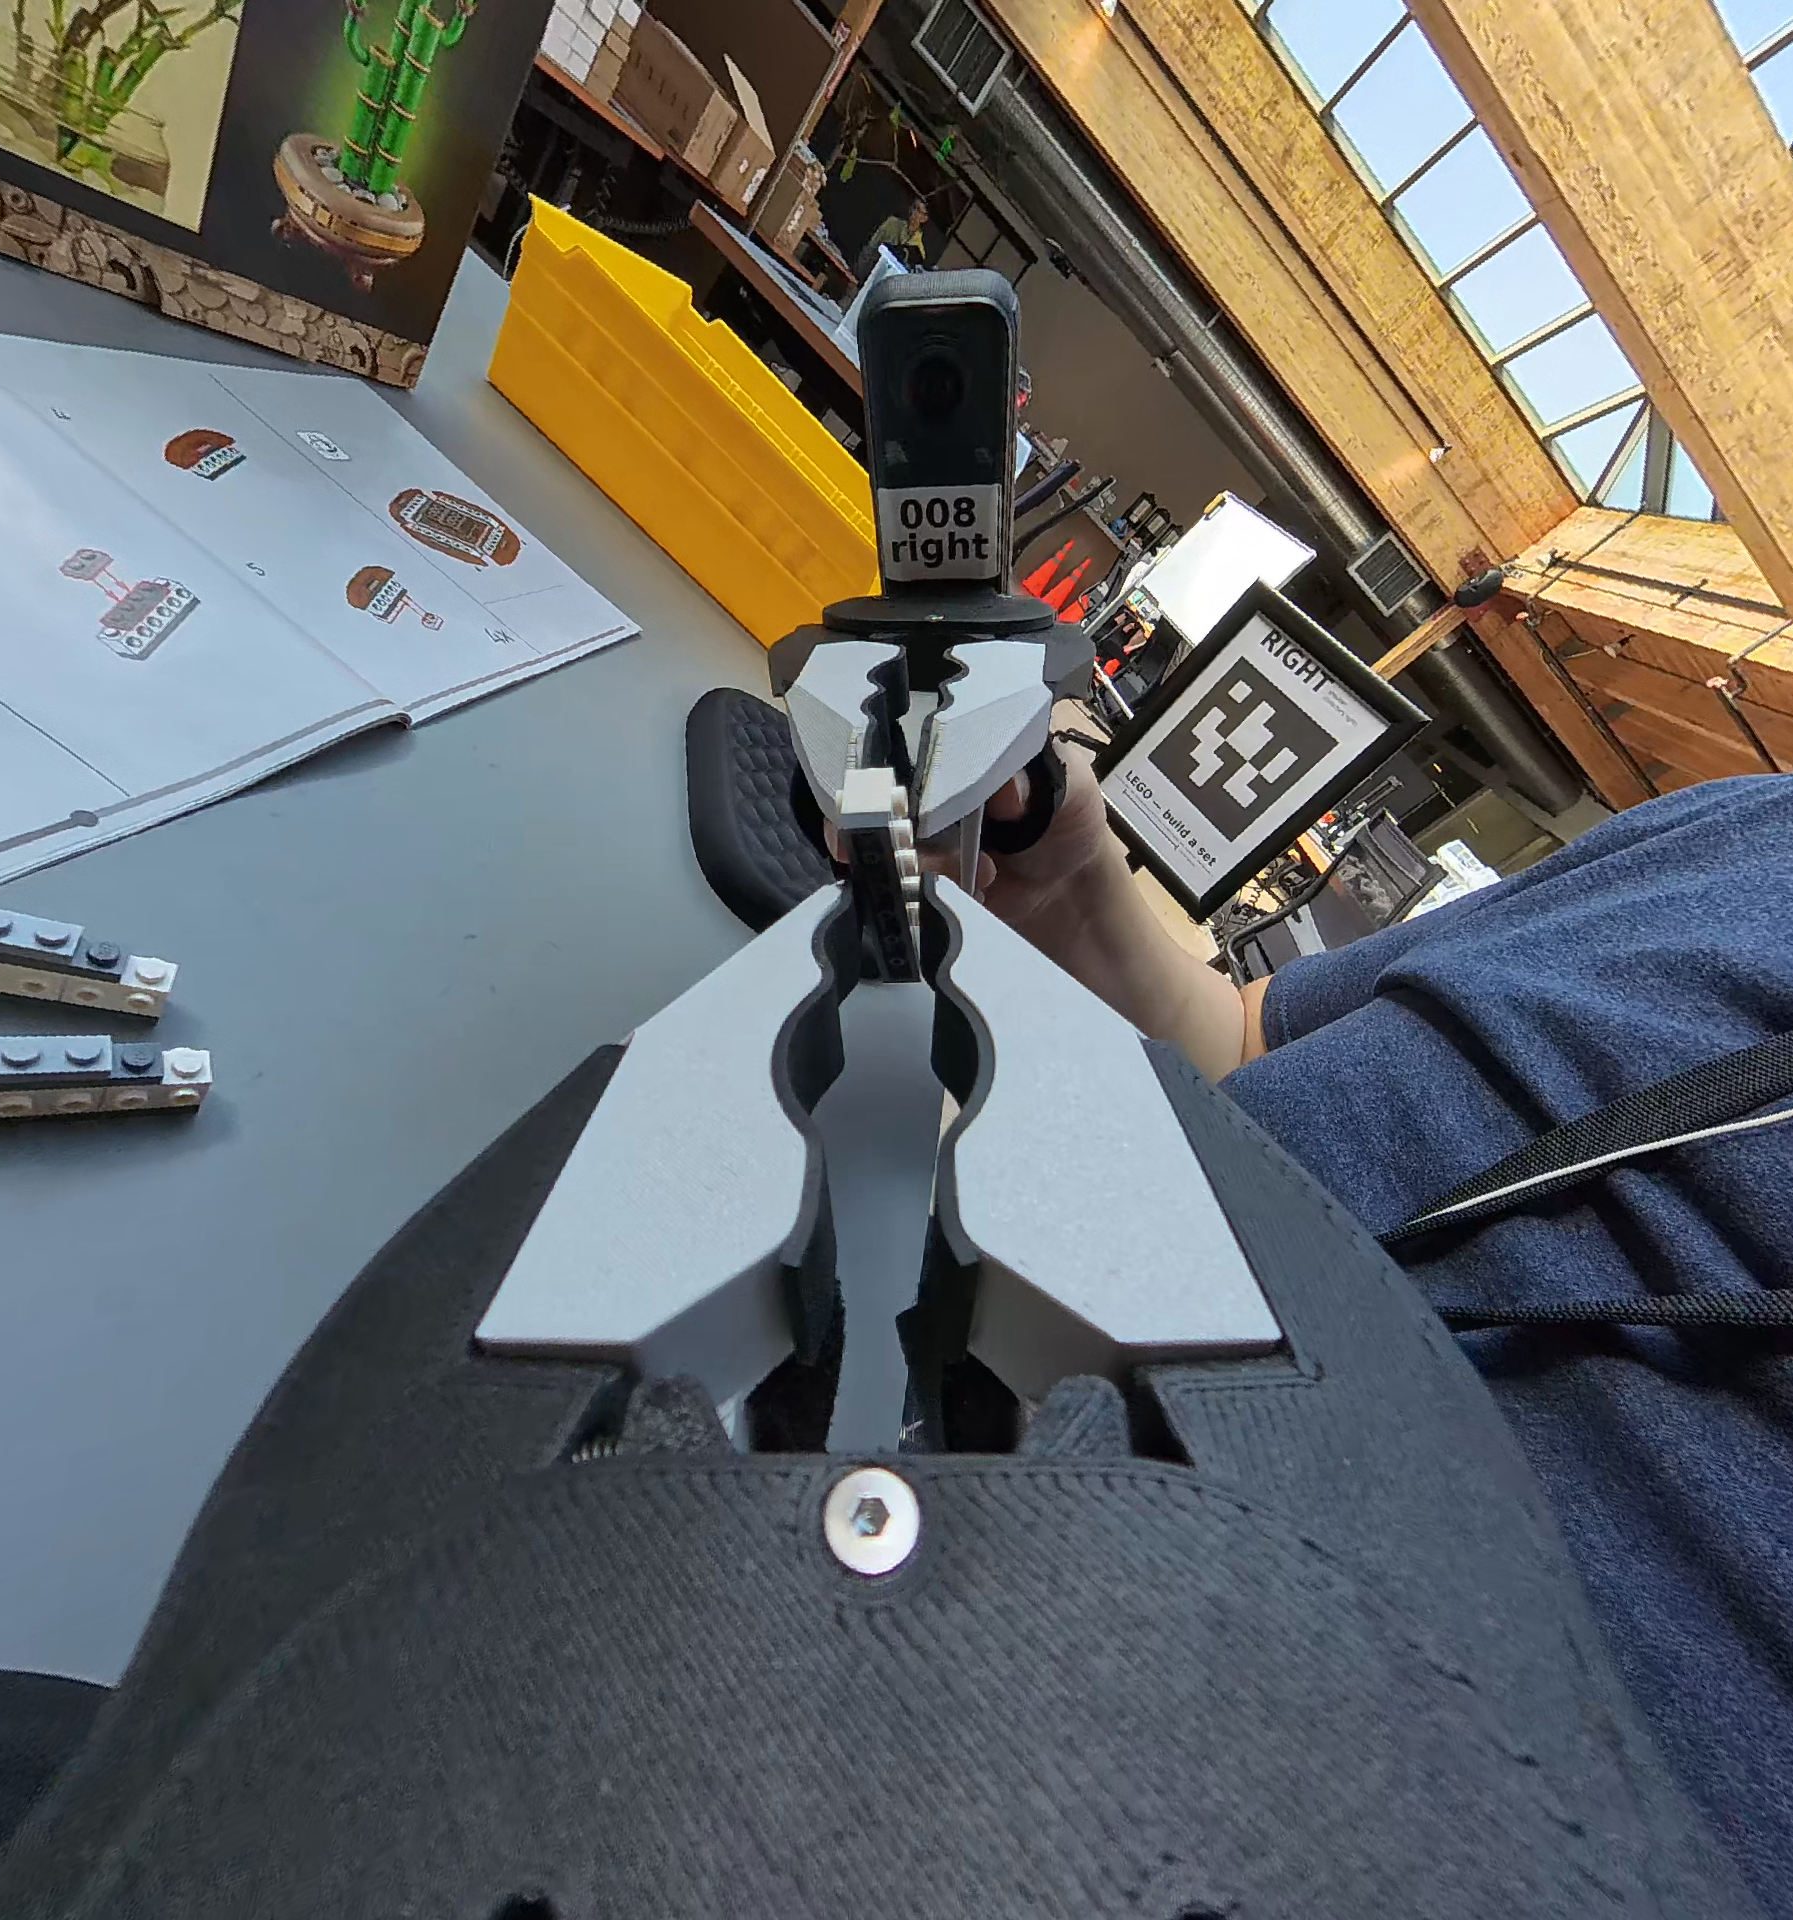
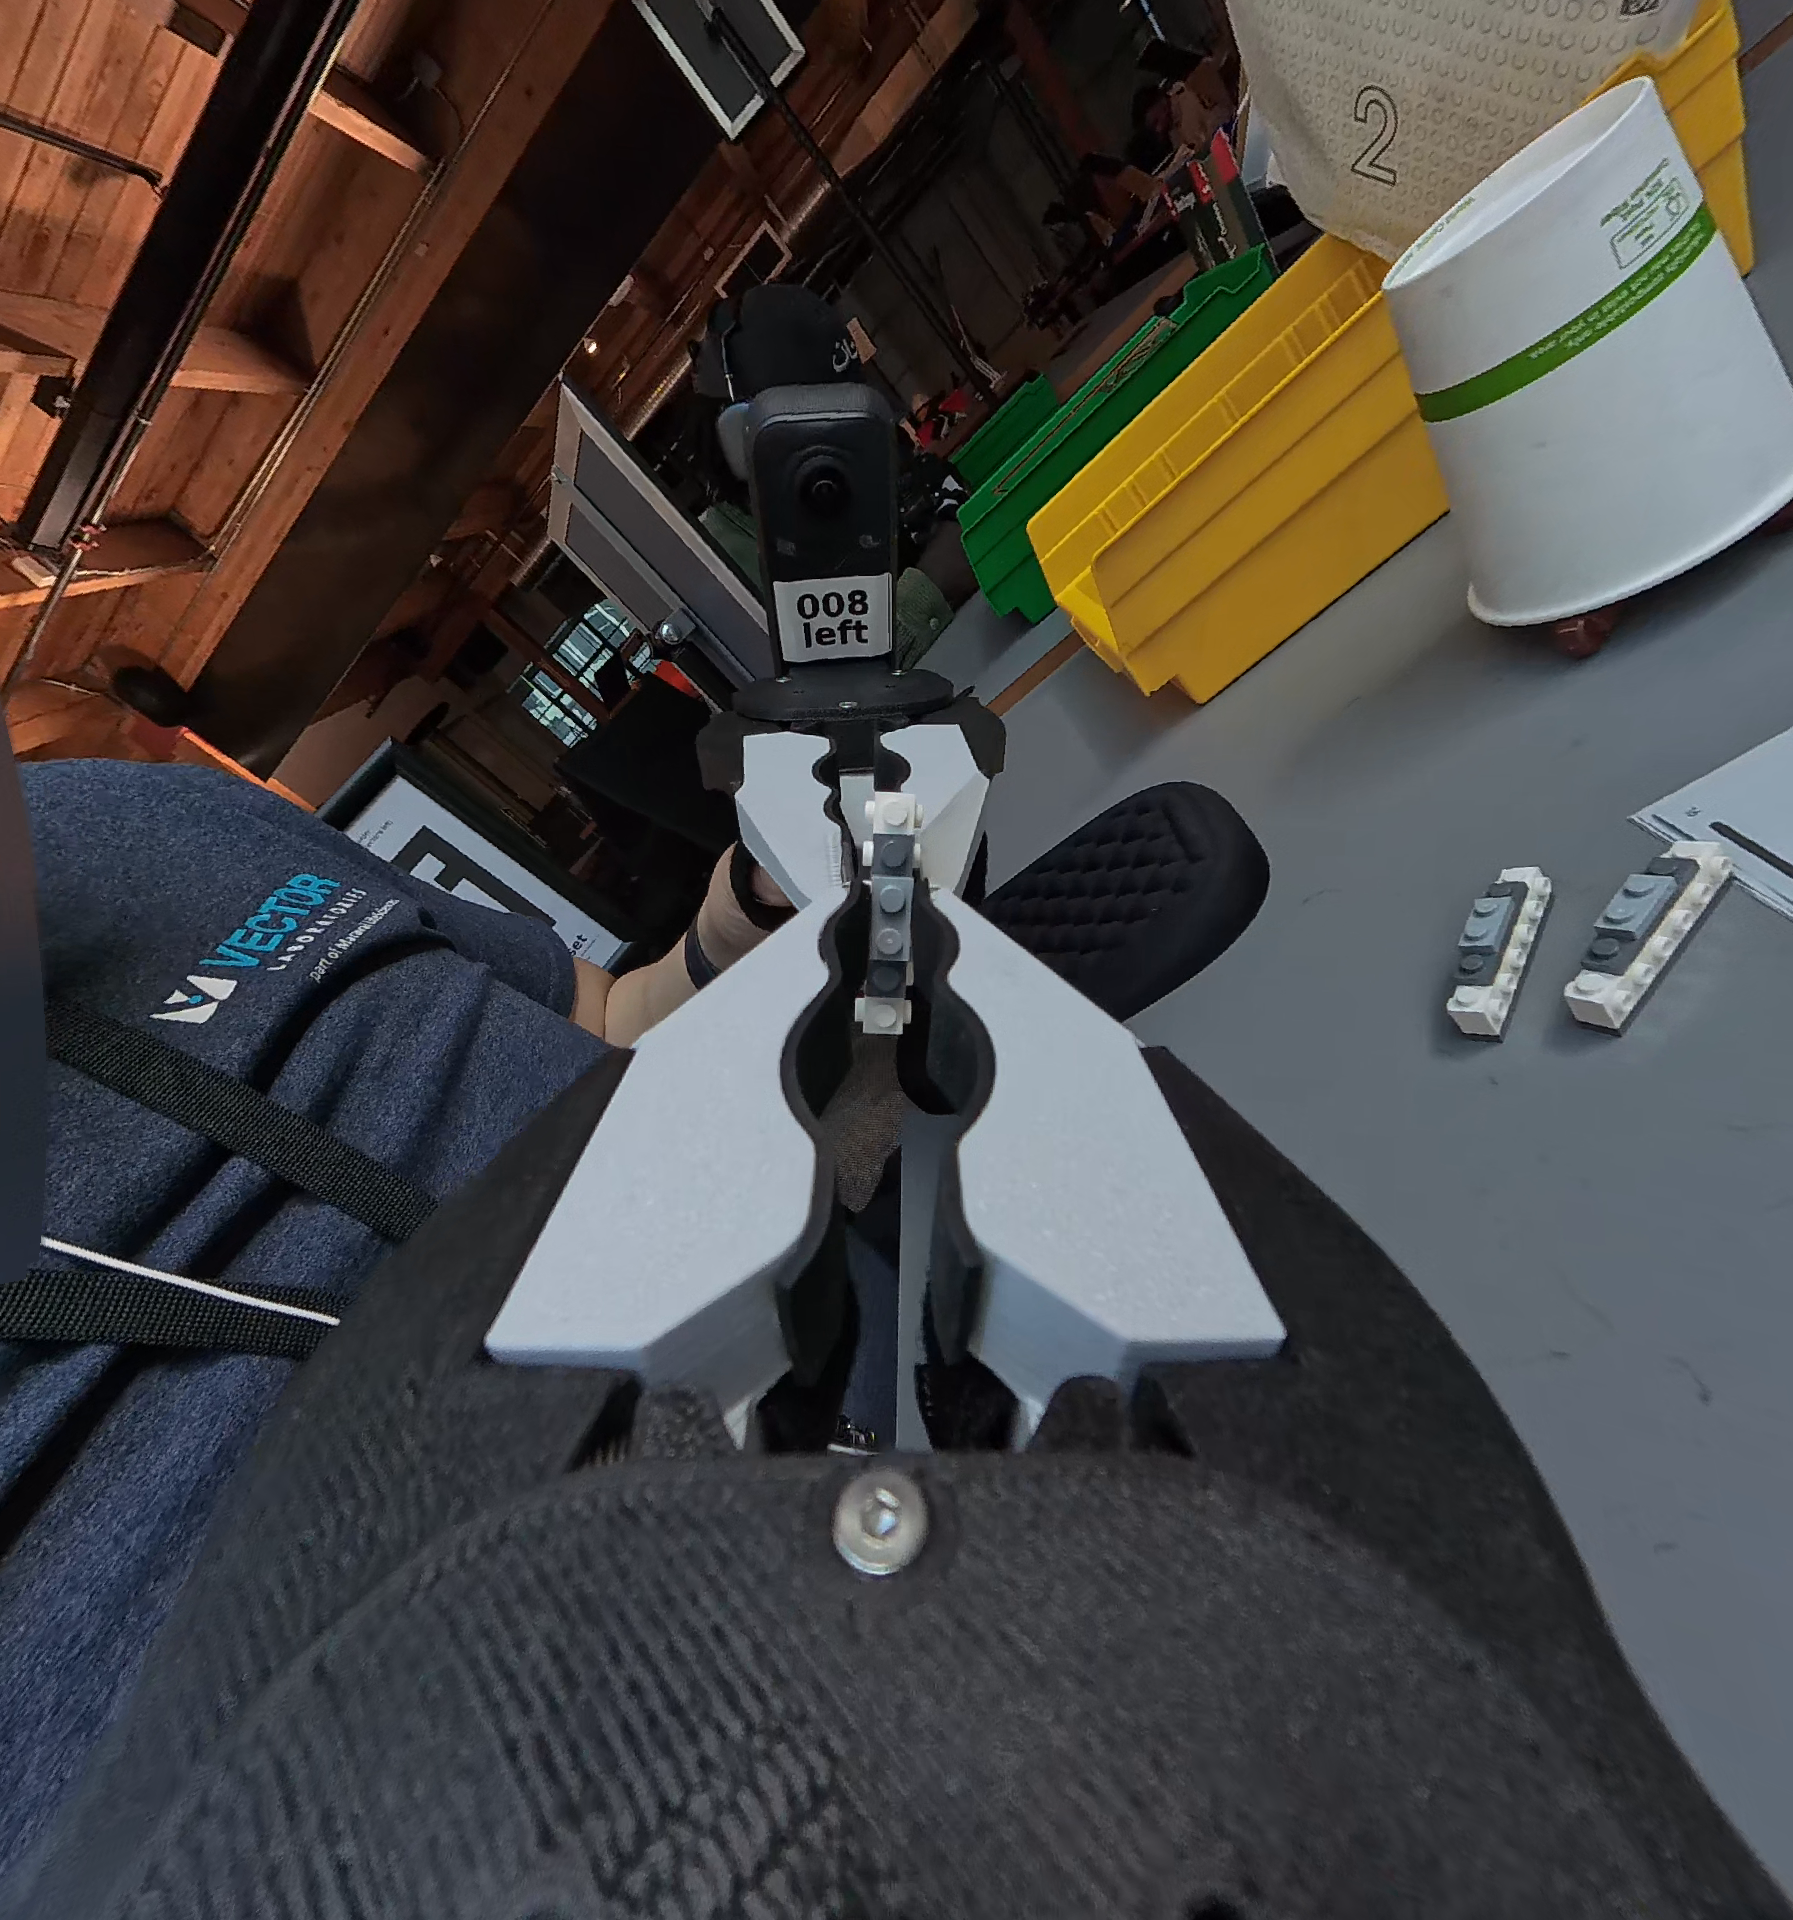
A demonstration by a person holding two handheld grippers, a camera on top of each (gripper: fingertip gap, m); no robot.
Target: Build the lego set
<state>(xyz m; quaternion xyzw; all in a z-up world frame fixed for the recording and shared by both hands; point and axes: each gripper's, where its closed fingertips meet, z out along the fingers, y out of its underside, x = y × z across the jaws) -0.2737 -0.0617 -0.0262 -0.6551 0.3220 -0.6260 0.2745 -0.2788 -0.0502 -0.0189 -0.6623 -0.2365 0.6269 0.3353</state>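
A narrow brick strip (image 1: 884, 914), with white and grey plates on a dark base, is held in the air between my two grippers, which face each other tip to tip. My left gripper (image 1: 887, 902) is shut on the near end of it. My right gripper (image 1: 897, 795) is shut on the far end. In the right wrist view the strip (image 2: 887, 914) runs lengthwise through my right gripper (image 2: 887, 920), and the left gripper (image 2: 876, 821) pinches its far end. Two similar built strips (image 1: 50, 966) (image 1: 71, 1070) lie on the grey table; they also show in the right wrist view (image 2: 1500, 951) (image 2: 1645, 945).
An open instruction booklet (image 1: 248, 582) and the set's box (image 1: 227, 156) lie at the table's far side. Yellow bins (image 1: 684, 416) (image 2: 1235, 488), a green bin (image 2: 1079, 436) and a white tub (image 2: 1598, 384) stand nearby. A black padded rest (image 1: 746, 800) and a framed marker sign (image 1: 1256, 748) lie below the grippers. My two grippers' fingertips are within a few centimetres of each other. The white tub (image 2: 1598, 384) is about 25 cm from both grippers' fingertips.
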